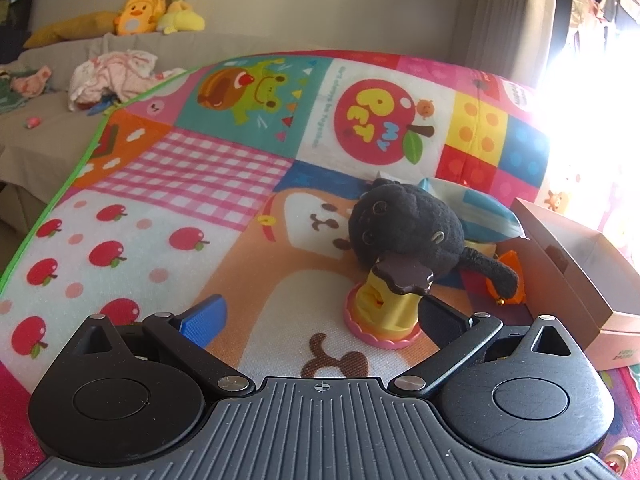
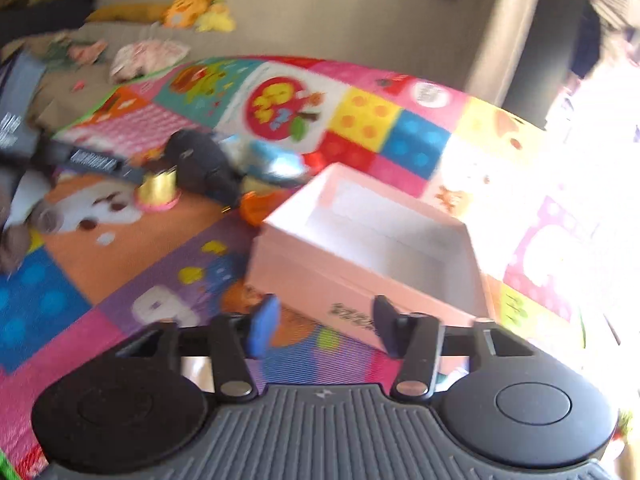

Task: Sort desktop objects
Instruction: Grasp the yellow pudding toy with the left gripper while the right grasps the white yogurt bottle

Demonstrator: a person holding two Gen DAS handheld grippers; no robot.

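A yellow pudding toy with a brown top and pink base stands on the patchwork play mat. Behind it lies a black plush, one limb reaching over an orange item with a bell. My left gripper is open wide, and the pudding sits just inside its right finger. In the blurred right wrist view, my right gripper is open with nothing between its fingers, just in front of the near wall of an open pink box. The pudding and plush lie beyond at the left.
The pink box stands at the mat's right side, close to the plush. A blue striped packet lies behind the plush. A sofa with clothes and yellow stuffed toys borders the mat at the back left. Bright window glare fills the right.
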